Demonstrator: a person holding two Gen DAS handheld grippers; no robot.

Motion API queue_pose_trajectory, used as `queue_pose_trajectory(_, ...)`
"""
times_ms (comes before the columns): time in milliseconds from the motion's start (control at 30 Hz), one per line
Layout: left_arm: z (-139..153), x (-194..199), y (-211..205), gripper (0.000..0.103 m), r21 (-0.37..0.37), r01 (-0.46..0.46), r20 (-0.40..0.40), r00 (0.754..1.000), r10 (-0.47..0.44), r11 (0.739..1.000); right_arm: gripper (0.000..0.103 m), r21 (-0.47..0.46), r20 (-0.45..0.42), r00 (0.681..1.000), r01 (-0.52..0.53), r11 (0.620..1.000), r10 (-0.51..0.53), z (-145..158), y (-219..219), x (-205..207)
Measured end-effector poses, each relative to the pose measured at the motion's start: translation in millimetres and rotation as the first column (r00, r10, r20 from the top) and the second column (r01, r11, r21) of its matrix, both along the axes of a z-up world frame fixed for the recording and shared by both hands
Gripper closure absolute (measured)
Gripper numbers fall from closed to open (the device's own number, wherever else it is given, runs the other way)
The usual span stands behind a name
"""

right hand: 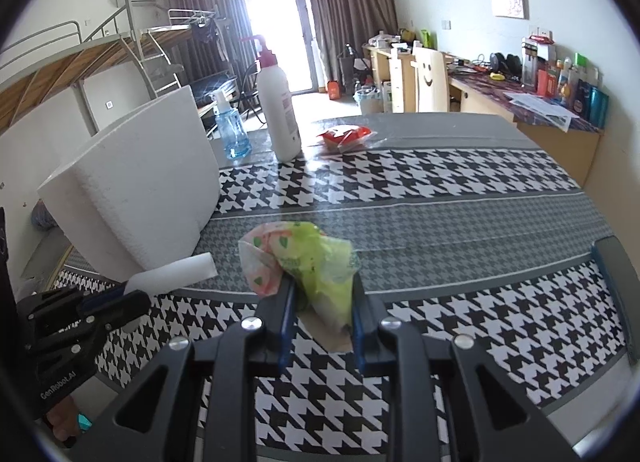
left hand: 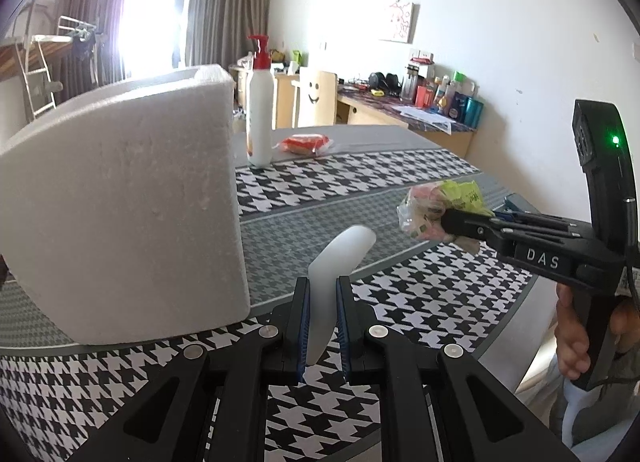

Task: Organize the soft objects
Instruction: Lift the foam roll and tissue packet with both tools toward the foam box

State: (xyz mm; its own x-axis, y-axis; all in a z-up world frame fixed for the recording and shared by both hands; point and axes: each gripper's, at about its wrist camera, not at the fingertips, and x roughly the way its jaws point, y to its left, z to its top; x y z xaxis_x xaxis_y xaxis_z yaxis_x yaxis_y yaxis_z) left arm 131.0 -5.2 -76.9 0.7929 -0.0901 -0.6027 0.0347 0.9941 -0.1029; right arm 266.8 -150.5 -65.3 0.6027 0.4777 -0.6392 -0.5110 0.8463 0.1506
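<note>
My left gripper (left hand: 322,294) is shut on a white foam sheet (left hand: 332,270) that curls up between its pads; it also shows in the right wrist view (right hand: 172,274). My right gripper (right hand: 323,290) is shut on a crumpled green and pink plastic packet (right hand: 304,258), held above the table; the packet shows in the left wrist view (left hand: 440,205). A white styrofoam box (left hand: 120,205) stands on the table to the left of both grippers (right hand: 136,189).
The table has a black-and-white houndstooth cloth (right hand: 440,197). A white pump bottle (right hand: 278,105), a blue spray bottle (right hand: 230,129) and a red packet (right hand: 346,137) stand at the far side. A cluttered desk (right hand: 540,101) runs along the right wall.
</note>
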Motion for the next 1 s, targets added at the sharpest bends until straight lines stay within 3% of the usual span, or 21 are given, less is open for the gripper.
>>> queue_pose_trajectory(1000,20,-9,-10,0.089,0.048,-0.013,0.075,0.997,0.009,0.999,0.075,0.022,0.115,0.993,0.009,1.0,-0.011,22,-8,-26)
